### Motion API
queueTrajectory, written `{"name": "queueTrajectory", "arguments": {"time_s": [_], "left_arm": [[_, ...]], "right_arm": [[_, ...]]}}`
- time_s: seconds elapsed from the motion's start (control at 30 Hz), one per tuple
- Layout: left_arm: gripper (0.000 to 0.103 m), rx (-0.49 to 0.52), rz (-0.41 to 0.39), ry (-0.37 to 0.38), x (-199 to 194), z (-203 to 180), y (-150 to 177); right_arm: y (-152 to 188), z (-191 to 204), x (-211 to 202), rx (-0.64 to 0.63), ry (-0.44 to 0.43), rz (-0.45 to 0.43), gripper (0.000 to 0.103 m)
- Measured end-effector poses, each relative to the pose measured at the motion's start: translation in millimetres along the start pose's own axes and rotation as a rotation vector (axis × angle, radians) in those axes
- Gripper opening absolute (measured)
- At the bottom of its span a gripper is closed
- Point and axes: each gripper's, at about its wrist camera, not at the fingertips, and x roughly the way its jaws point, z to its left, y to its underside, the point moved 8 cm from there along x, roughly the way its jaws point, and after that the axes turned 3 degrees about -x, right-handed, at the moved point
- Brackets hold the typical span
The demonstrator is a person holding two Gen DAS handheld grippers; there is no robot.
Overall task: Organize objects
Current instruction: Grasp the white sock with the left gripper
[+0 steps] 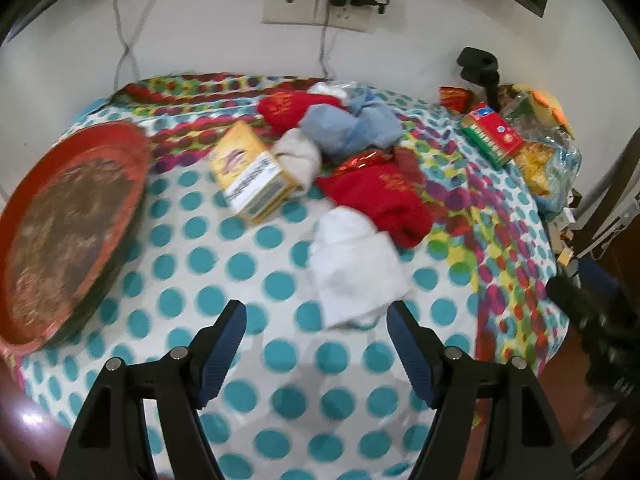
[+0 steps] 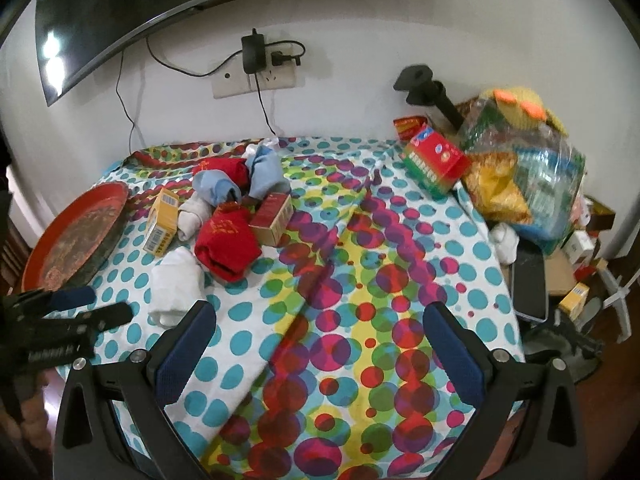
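Now the left gripper (image 1: 316,314) is hovering with jaws spread and empty; the white rolled sock (image 1: 354,268) is lying just ahead, slightly right, long axis pointing away. The right gripper (image 2: 320,316), also spread, is further off.

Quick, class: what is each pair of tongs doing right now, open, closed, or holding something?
Left tongs: open, holding nothing, poised over the white sock.
Right tongs: open, holding nothing, above the dotted cloth.
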Motion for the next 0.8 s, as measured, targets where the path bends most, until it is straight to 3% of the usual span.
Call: {"name": "queueTrajectory", "arguments": {"time_s": [0.3,0.53,0.8], "left_arm": [[0.075,0.120,-0.012,-0.068,42.3,-26.7,-13.6],[0.077,0.116,-0.031,-0.065,61.9,-24.8,-11.7],[0.076,0.230,-0.087,-0.096,65.4,-37.7,-11.0]], "right_arm": [[14.5,-26.8,20.8,0.093,-0.057,0.017,0.103],[13.0,-22.7,24.0,0.067,-0.078,-0.063,0.103],[9.0,-9.4,33.2,-0.036,-0.056,-0.111,0.103]]}}
